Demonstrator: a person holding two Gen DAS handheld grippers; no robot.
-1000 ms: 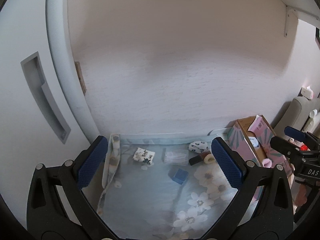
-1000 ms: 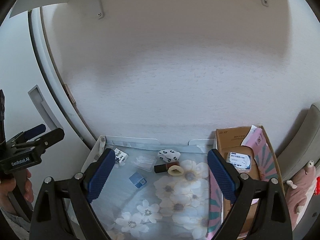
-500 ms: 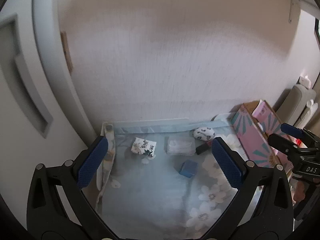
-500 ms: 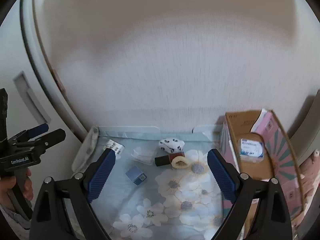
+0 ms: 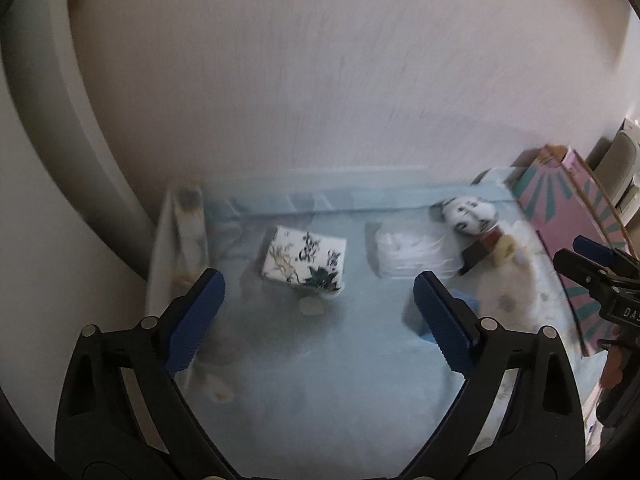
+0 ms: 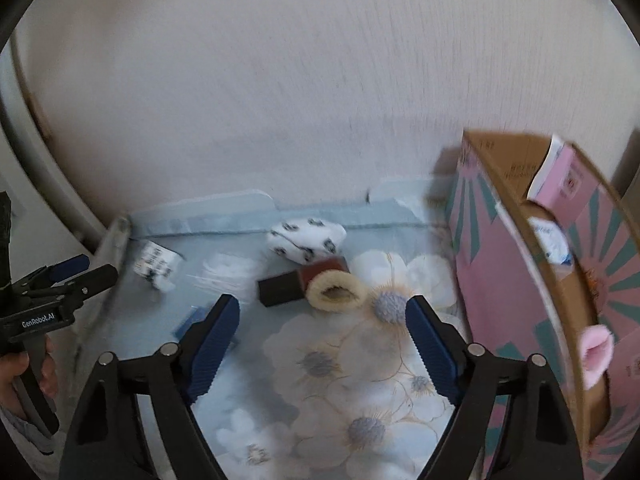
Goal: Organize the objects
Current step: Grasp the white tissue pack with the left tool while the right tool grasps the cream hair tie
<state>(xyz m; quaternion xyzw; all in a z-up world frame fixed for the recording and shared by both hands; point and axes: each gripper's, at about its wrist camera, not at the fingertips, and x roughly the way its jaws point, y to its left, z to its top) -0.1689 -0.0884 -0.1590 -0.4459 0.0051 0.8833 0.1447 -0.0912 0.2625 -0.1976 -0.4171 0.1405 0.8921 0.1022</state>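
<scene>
Loose items lie on a pale blue floral cloth (image 5: 340,360) against the wall. My left gripper (image 5: 318,316) is open and empty, just short of a white ink-painted packet (image 5: 304,258). A clear plastic bag (image 5: 404,252), a spotted white sock (image 5: 468,214) and a small blue box (image 5: 466,306) lie to its right. My right gripper (image 6: 322,340) is open and empty, hovering just before a cream fuzzy ring (image 6: 335,291) and a dark brown-red box (image 6: 298,286); the sock (image 6: 306,238) lies behind them.
A pink and teal cardboard box (image 6: 532,264), open on top and holding several items, stands at the right edge of the cloth. The white wall (image 6: 280,100) rises right behind the cloth. A grey curved door frame (image 5: 60,140) stands at the left.
Both grippers have moved forward and down toward the cloth; the objects now look larger and closer. The left one has swung toward the painted packet. Both stay open.
</scene>
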